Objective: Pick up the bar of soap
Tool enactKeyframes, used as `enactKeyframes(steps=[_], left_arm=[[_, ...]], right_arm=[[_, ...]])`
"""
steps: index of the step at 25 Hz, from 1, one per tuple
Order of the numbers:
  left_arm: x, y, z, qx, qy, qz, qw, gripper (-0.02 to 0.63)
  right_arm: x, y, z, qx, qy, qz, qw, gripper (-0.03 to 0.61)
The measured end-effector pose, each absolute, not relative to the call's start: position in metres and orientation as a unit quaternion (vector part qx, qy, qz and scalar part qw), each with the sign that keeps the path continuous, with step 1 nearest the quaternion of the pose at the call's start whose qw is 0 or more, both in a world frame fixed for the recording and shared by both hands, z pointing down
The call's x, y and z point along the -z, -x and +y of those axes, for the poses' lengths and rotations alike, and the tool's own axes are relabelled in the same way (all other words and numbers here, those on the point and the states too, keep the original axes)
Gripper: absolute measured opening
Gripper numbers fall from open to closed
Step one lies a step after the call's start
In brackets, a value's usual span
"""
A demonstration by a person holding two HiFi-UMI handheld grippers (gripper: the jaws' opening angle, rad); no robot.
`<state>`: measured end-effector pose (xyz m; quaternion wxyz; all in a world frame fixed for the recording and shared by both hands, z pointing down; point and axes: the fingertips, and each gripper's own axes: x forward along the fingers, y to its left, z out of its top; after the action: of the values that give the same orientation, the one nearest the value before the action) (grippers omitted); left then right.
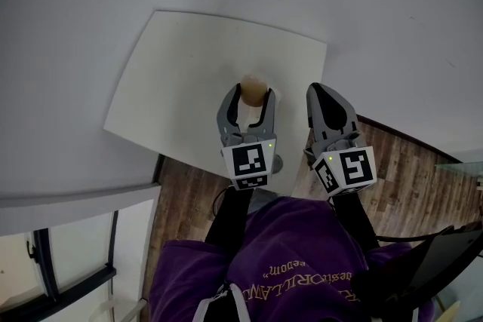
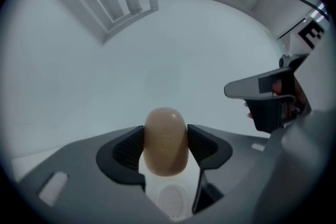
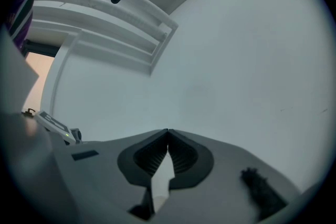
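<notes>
Left gripper (image 1: 249,93): fingers (image 2: 127,149) closed on the bar of soap (image 2: 165,140), one pad on each long side. The bar stands on end between them, and its rounded top pokes out past the fingertips. From the head view it sits over the white surface (image 1: 170,79); we cannot tell whether it is lifted clear or just touching.

Right gripper (image 1: 318,92): fingers pressed together with nothing between them, held just beside the left, taking no part in the hold.

Risks as we judge them:
- The bar is smooth and curved. Only a narrow strip of each pad bears on it, so more squeeze may shoot it forward out of the grip.
- Held at two points, it may swivel if the gripper tilts or jerks.
- A loose grip lets it slide down. Over the surface that means a short fall; carried past the edge, it drops to the wooden floor (image 1: 189,196).
</notes>
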<state>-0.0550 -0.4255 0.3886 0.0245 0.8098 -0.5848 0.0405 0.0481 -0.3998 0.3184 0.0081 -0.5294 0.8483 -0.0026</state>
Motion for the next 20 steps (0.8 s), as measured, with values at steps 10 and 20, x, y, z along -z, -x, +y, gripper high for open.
enactKeyframes(steps=[10,20], left_arm=[[-0.299,0.082,-0.411,0.032,-0.784,-0.619,-0.040,0.268],[-0.254,0.073,-0.396,0.064,-0.781,-0.613,-0.098,0.268]], right_arm=[[-0.271,-0.031,-0.400,-0.048,0.506,0.860,0.047,0.008],[-0.245,-0.034,-0.392,-0.084,0.502,0.859,0.058,0.008]])
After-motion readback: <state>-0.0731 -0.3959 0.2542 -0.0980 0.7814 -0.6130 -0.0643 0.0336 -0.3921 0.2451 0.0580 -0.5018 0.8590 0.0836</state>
